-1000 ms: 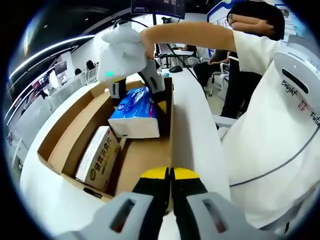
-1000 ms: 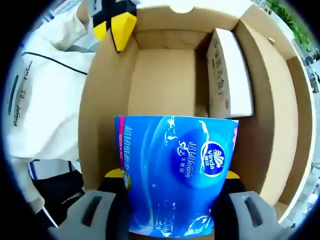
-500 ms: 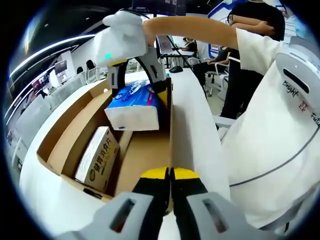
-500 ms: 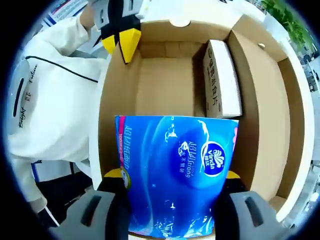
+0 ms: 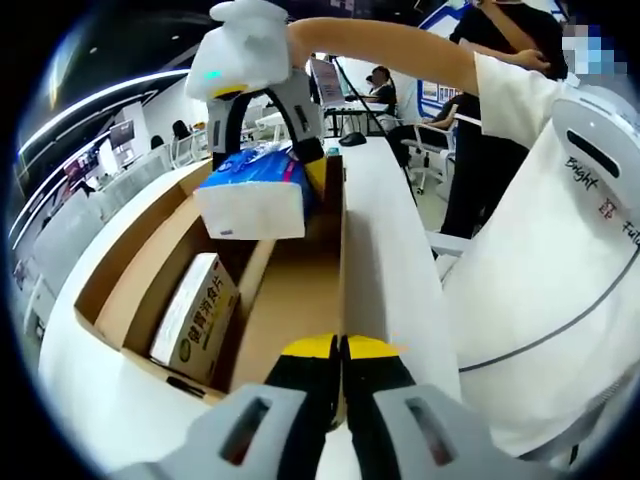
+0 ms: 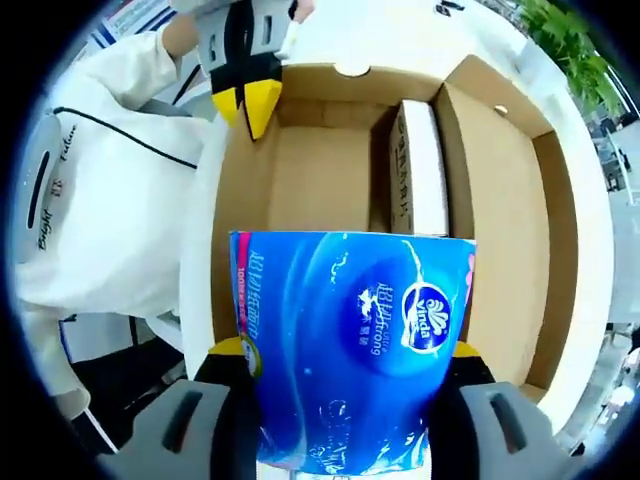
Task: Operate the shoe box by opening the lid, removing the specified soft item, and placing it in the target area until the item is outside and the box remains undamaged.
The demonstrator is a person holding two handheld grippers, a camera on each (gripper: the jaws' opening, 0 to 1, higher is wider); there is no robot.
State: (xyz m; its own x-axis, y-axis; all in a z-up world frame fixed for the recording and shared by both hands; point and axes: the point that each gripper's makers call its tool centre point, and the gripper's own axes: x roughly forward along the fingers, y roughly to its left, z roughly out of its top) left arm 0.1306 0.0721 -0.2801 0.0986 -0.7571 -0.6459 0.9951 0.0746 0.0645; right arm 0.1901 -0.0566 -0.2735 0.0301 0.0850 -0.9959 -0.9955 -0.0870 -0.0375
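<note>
Lifted clear of the shoe box (image 5: 150, 270) since a second ago: blue tissue pack (image 6: 350, 350) now above the rim, upper centre of the left gripper view, pinched between the right claw (image 6: 345, 375) jaws. Removal nearly done; placement outstanding. Left claw (image 5: 340, 350) closed on the box's right wall, lower centre. Green carton (image 5: 195, 315) inside at left. White tabletop (image 5: 385, 230) alongside; person's sleeve close at right.

The box (image 5: 130, 270) sits open on the tabletop (image 5: 385, 230). A carton (image 5: 195, 315) lies inside along one wall. The tissue pack (image 6: 350, 345) hangs above the box between the right gripper's (image 6: 345, 370) jaws. The left gripper (image 5: 338, 350) sits at the box's near wall.
</note>
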